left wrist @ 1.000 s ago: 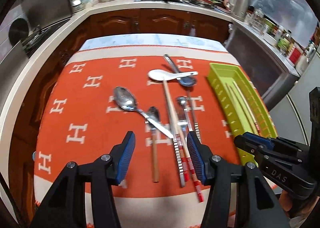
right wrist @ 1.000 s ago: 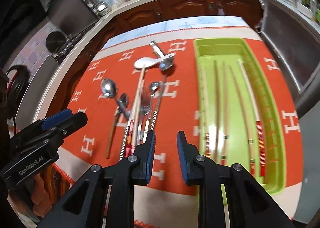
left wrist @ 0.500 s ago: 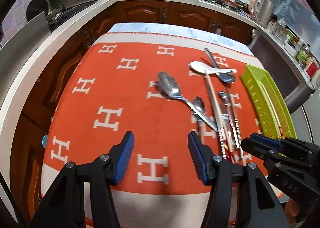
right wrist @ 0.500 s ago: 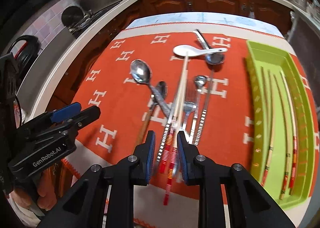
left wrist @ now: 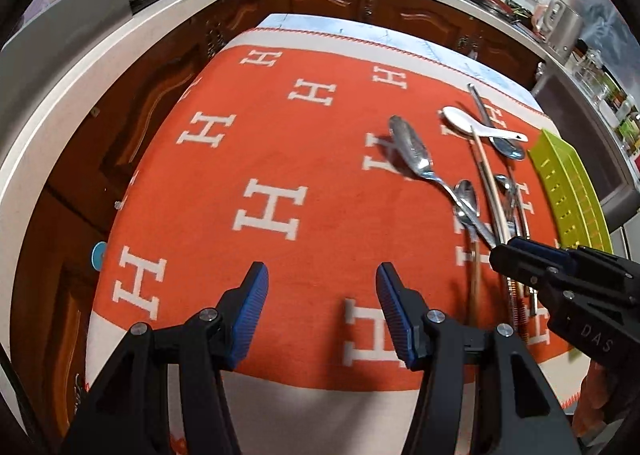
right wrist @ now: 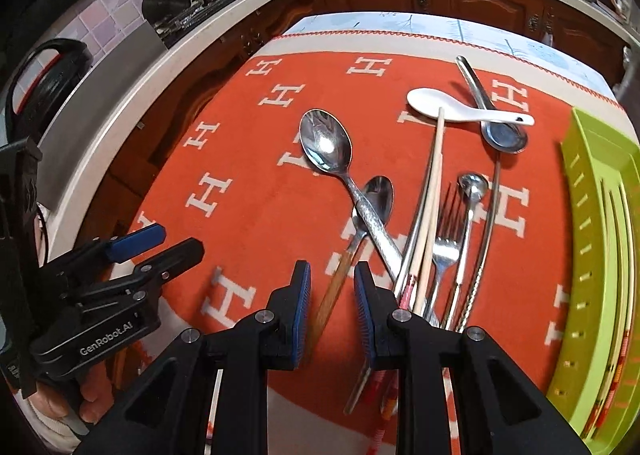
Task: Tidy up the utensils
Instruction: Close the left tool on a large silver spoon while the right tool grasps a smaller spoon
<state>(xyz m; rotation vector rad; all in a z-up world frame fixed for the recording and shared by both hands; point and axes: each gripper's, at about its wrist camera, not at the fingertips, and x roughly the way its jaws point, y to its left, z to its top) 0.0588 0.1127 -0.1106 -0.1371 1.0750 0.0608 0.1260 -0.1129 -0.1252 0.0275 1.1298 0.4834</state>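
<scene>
**Q:** What is the target and where does it lie?

**A:** The pair of chopsticks (right wrist: pixel 430 191), in the utensil heap on the orange cloth (right wrist: pixel 248 215). Their tips rest on the white ceramic spoon (right wrist: pixel 460 107); their banded handle ends run under my right gripper (right wrist: pixel 332 287). Beside them lie a fork (right wrist: pixel 446 239) and a large metal spoon (right wrist: pixel 326 139).

**Q:** Handling properties?

**A:** I judge them light, stiff and smooth, and likely to roll or scissor apart. Grip both together near the handle ends, across the pair. Avoid snagging the large metal spoon's handle, which crosses just beside them.

**Q:** Gripper states?

**A:** My right gripper's fingers are narrowly parted and grasp nothing. My left gripper (left wrist: pixel 320 295) is spread wide and empty over bare cloth.

**Q:** Destination?

**A:** Probably the green tray (right wrist: pixel 588 223), which holds other chopsticks at the cloth's right edge.
</scene>
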